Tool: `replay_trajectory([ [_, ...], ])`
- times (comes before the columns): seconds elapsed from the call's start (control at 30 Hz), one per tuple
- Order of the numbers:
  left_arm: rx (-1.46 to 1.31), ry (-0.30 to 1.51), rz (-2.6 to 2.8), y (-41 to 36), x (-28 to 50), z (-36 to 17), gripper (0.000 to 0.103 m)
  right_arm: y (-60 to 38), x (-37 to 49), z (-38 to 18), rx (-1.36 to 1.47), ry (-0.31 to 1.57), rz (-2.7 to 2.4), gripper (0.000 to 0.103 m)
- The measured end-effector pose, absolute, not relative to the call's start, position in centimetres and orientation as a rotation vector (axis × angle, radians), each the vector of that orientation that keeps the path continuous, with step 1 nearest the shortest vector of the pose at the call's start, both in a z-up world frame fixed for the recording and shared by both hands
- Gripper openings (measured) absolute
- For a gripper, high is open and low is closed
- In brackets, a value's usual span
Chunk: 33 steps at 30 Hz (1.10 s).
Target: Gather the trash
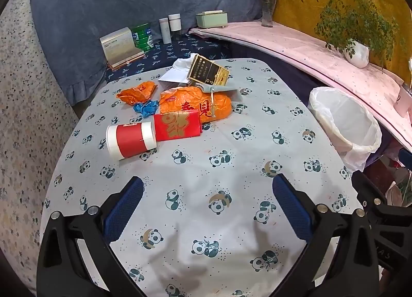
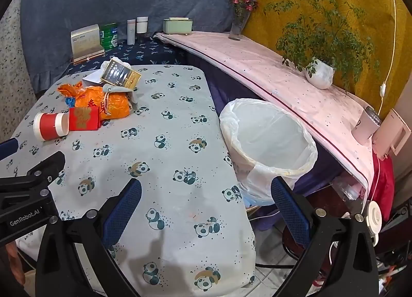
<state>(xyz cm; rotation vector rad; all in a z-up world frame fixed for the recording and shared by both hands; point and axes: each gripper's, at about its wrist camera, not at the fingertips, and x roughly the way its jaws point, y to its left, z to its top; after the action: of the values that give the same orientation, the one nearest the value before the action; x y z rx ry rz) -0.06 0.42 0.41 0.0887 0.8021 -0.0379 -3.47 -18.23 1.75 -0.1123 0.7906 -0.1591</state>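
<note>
Two grippers: left gripper (image 1: 208,195) and right gripper (image 2: 206,197), both spread to full width, nothing between the blue pads, both angled down at the table.
Left gripper position: over the near bare part of the table (image 1: 231,142), well short of the trash.
Right gripper position: over the table's right edge, one finger above the cloth, the other in front of the bin (image 2: 267,142).
Cross view: left gripper's black frame (image 2: 28,188) shows at the left of the right wrist view.
Trash pile: far-left part of the table, items touching or overlapping.
Paper cup (image 1: 131,139): red with white rims, lying on its side, nearest the grippers.
Red packet (image 1: 177,125): flat, gold characters, butted against the cup's mouth.
Orange bag (image 1: 198,106): crumpled plastic, red characters, small oval logo, unreadable.
Orange wrapper (image 1: 137,92): smaller, crumpled, left of the bag.
Blue scrap (image 1: 145,107): crumpled, between wrapper and bag.
Gold-black box (image 1: 208,71): tilted, propped at the back of the pile, print too small to read.
White paper (image 1: 175,74): behind the box.
Bin: white liner, just right of the table, looks empty.
Surface: grey cloth with panda print.
Room: blue and yellow hangings behind, pink shelf (image 2: 257,65) with potted plant (image 2: 320,75) and flower vase (image 2: 238,26).
Writing: "GenRobot.AI" on the left gripper's frame.
</note>
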Motion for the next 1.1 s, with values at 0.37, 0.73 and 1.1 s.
replay_trajectory([
  [0.37, 0.089, 0.803, -0.037, 0.7, -0.3, 0.2, 0.096, -18.5, -3.2, 1.8, -0.111, 0.788, -0.167, 0.096],
  [0.73, 0.092, 0.810, -0.035, 0.5, -0.4, 0.3, 0.096, -18.2, -3.1, 2.0, -0.123, 0.782, -0.179, 0.096],
  [1.1, 0.096, 0.818, -0.035, 0.5, -0.4, 0.0, 0.096, -18.4, -3.1, 1.8, -0.124, 0.783, -0.191, 0.096],
])
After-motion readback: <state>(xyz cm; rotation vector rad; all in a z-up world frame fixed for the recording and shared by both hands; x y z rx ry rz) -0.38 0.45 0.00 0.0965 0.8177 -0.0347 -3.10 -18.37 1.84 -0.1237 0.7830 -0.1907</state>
